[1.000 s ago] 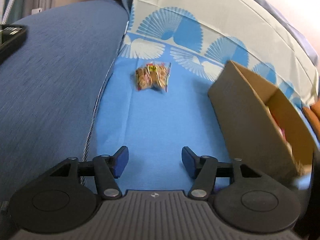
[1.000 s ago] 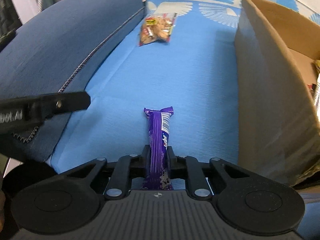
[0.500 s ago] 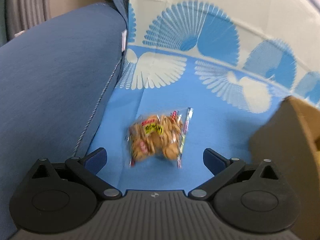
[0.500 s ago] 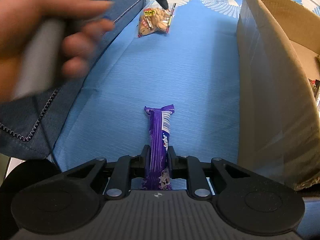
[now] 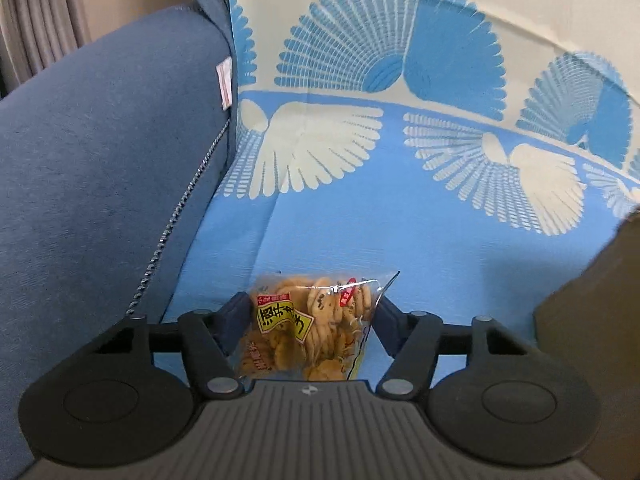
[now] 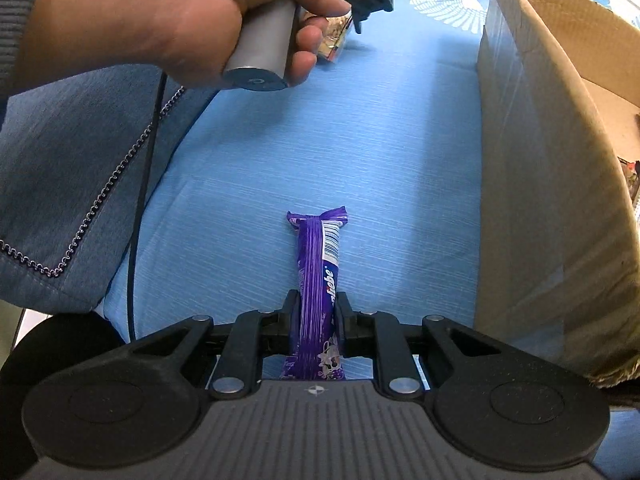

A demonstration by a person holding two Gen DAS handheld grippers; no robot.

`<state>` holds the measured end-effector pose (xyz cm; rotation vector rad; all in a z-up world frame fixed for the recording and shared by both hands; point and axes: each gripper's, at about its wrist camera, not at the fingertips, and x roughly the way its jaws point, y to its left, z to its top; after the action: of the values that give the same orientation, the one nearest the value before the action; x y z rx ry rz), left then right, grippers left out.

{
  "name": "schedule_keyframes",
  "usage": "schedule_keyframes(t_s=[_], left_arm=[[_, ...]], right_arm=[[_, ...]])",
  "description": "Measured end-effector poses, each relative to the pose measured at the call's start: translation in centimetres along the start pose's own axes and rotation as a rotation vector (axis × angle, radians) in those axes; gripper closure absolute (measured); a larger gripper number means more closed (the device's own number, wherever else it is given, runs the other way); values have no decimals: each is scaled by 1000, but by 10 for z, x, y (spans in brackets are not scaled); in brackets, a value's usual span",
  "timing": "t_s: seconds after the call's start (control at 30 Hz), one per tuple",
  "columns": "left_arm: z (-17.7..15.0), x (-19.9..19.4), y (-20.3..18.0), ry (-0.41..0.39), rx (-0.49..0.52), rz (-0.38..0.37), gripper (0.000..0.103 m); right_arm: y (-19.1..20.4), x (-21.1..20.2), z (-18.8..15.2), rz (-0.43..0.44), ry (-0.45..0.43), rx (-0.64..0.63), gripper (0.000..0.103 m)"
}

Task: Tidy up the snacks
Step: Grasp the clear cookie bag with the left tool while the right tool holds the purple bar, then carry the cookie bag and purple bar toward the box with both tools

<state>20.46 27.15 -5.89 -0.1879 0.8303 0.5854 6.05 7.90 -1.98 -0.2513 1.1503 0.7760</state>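
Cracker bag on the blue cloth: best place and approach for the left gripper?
Grip the cracker bag across its bulging middle, coming from its near end, angled down. It lies flat on the cloth, so both side edges are free. The left gripper already straddles it, jaws closing; the crimped corners are thin and likelier to slip.

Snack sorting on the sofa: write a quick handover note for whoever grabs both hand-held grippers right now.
Left hand-held gripper: jaws closing around the bag of crackers on the blue cloth, not yet lifted.
Right hand-held gripper: shut on the purple chocolate bar, near the cloth.
Cardboard box: on the right, open, some snacks already inside.
Left to do: finish the cracker grasp, then put both snacks in the box.
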Motion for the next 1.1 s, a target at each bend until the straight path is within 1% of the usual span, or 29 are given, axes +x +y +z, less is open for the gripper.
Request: schedule_keyframes(t_s=[0.1, 0.2, 0.43, 0.57, 0.63, 0.73, 0.83, 0.9, 0.97, 1.1], left_arm=[[-13, -26, 12, -29, 0, -27, 34], [-36, -58, 30, -30, -16, -77, 34], [-109, -128, 71, 45, -71, -200, 34], [-148, -155, 84, 76, -105, -230, 34], [-165, -165, 87, 93, -112, -239, 34], [-185, -169, 93, 113, -108, -245, 34], [-200, -167, 100, 109, -84, -233, 34], [-201, -168, 103, 107, -91, -247, 34], [-201, -166, 100, 108, -78, -246, 33], [-203, -165, 95, 95, -57, -244, 28]], right_arm=[[2, 1, 0, -4, -2, -2, 84], [3, 2, 0, -10, -6, -6, 85], [10, -2, -4, -37, -30, -16, 86], [15, -8, -10, -56, -61, -27, 86], [15, -10, -14, -67, -68, -37, 86], [16, -14, -21, -87, -74, -46, 86], [13, -18, -28, -118, -78, -42, 86], [12, -20, -32, -124, -82, -38, 86], [12, -21, -35, -124, -87, -40, 86], [11, -19, -41, -118, -86, -45, 85]])
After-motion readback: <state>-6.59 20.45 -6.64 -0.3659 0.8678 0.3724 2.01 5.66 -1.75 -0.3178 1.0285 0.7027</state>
